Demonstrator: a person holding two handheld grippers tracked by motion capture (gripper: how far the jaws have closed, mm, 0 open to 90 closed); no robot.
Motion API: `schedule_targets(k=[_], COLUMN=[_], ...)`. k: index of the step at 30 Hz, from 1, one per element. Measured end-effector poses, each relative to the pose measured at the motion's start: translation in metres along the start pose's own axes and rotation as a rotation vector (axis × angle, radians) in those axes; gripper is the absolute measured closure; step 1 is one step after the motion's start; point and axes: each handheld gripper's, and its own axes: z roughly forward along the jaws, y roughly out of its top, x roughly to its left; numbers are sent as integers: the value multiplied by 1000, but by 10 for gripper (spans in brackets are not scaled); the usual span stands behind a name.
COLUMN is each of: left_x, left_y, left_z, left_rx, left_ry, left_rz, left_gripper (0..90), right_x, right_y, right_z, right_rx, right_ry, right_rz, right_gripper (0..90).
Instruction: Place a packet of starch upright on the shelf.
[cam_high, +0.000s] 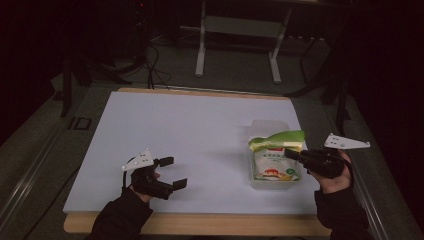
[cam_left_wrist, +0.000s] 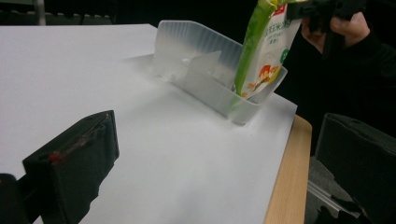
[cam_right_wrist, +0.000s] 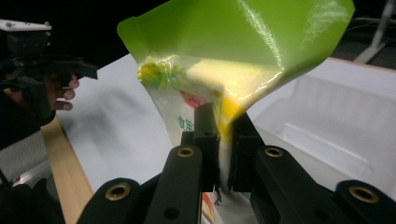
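At the right near corner of the bench, my right tool (cam_high: 300, 156) grips the green-topped snack pouch (cam_high: 276, 157) standing in the clear plastic bin (cam_left_wrist: 205, 77). My left tool (cam_high: 172, 173) rests wide, empty. Judged step: placing; next, release cleanly.

Dim room, grey desk frame (cam_high: 239, 26) behind

glossy plastic pouch (cam_right_wrist: 243, 51), green top shiny and crinkled. translucent frosted plastic bin (cam_left_wrist: 196, 70), ribbed walls. matt white sheet (cam_high: 190, 145) over a smooth wood table edge (cam_left_wrist: 287, 177). matt black plastic gripper (cam_right_wrist: 219, 154), brass-look screws.
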Motion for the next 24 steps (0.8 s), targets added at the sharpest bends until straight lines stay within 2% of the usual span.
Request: schedule_targets(k=[2, 3, 6, 7, 8, 9, 11, 14, 16, 19, 20, 21, 23, 24], left_x=[0, 1, 2, 2, 3, 3, 3, 2, 1, -2, -2, -3, -2, -2], left_y=[0, -1, -3, -3, -3, -4, -4, -4, -3, -4, -4, -5, -6, -7], left_z=[0, 0, 0, 0, 0, 1, 1, 1, 1, -1, -2, -3, -6, -8], left_rx=[-1, 5, 3, 3, 5, 7, 12, 13, 24, 30, 28, 25, 21, 23], left_ry=[-2, 6, 7, 7, 5, 5, 6, 3, -16, -22, -21, -23, -21, -17], left_rz=[0, 1, -3, -3, -4, -4, -4, 4, 9, 25, 27, 30, 34, 34], left_gripper=[0, 0, 0, 0, 0, 0, 0, 0, 0, 0, 0, 0, 0, 0], right_x=[-3, -9, -17, -19, -23, -23, -22, -15, -13, -10, -9, -8, -5, -4], right_y=[-4, -13, -35, -40, -44, -44, -44, -39, -39, -40, -39, -39, -36, -34], right_z=[-1, -3, 3, 4, 2, 1, 1, 3, 3, 4, 4, 3, 0, -2], right_rx=[-5, -6, 59, 59, 36, 36, 40, 71, 74, 76, 78, 78, 58, 42], right_ry=[-8, -15, -64, -59, -37, -37, -46, -93, -118, -140, -145, -147, -154, -164], right_rz=[13, 41, 47, 59, 88, 92, 82, 41, 27, 12, 9, 8, 3, 1], right_gripper=[847, 847, 847, 847, 847, 846, 844, 825, 806, 792, 770, 710, 633, 557])
